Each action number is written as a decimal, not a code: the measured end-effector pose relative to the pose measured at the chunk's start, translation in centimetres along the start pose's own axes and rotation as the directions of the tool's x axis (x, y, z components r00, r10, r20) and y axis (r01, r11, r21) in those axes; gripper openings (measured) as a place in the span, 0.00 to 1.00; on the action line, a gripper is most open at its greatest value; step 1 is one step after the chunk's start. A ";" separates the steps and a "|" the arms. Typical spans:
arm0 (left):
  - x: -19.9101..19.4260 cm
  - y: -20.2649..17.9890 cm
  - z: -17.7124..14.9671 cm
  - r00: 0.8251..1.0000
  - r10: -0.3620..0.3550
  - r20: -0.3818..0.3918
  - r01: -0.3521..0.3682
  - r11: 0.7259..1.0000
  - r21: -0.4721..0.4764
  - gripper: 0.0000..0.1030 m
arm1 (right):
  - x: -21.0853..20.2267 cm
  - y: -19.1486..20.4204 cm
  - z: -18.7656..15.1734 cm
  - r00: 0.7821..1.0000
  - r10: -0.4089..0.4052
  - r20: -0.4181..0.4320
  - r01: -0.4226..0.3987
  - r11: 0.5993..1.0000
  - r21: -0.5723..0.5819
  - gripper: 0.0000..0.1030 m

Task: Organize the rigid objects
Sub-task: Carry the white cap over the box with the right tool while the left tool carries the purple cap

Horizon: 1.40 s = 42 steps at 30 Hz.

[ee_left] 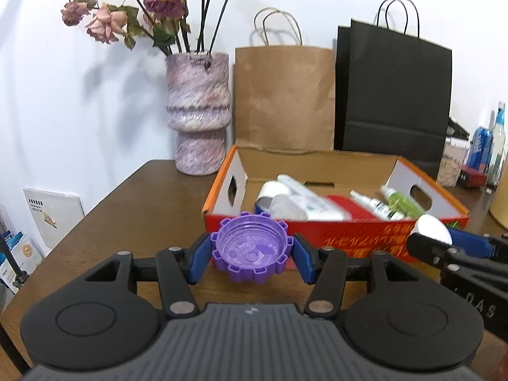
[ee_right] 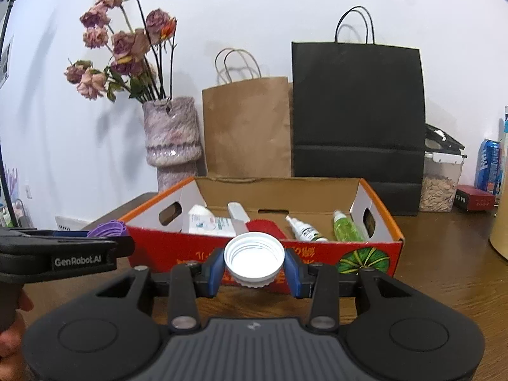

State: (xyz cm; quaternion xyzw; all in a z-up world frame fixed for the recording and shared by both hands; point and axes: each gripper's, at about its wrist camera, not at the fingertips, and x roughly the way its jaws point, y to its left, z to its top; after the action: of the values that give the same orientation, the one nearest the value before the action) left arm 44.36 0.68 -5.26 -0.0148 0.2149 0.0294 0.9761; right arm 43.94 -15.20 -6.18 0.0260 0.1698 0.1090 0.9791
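Two caps were in my grip: through the left wrist view, my left gripper (ee_left: 252, 249) clamped the purple cap (ee_left: 250, 246), hollow side up, just short of the red box (ee_left: 349, 235). Through the right wrist view, my right gripper (ee_right: 254, 262) pinched the white cap (ee_right: 254, 258) before that box's front wall, presumably ready to drop among the bottles (ee_right: 327, 227).

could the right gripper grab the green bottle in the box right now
Probably not. The right gripper has its jaws shut on a white cap, and it sits outside the box's front wall. The green bottle itself lies uncovered inside.
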 end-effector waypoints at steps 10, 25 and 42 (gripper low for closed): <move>0.1 -1.9 2.0 0.998 0.001 0.059 0.001 1.000 -0.030 0.55 | -0.2 -1.2 1.2 0.999 -0.015 0.048 0.013 1.000 0.024 0.38; 4.1 -4.4 4.2 0.996 0.006 0.093 -0.004 1.000 -0.019 0.55 | 3.5 -3.7 2.7 0.996 -0.052 0.072 0.050 0.998 0.028 0.38; 9.8 -4.5 6.3 0.994 0.026 0.105 -0.028 0.999 0.021 0.55 | 9.7 -5.2 4.0 0.997 -0.053 0.048 0.051 0.998 0.040 0.38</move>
State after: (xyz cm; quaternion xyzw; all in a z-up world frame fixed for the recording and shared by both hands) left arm 56.13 -3.03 -3.55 0.0007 0.1640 0.0410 0.9856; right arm 55.29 -18.15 -6.06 0.0430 0.1485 0.0796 0.9848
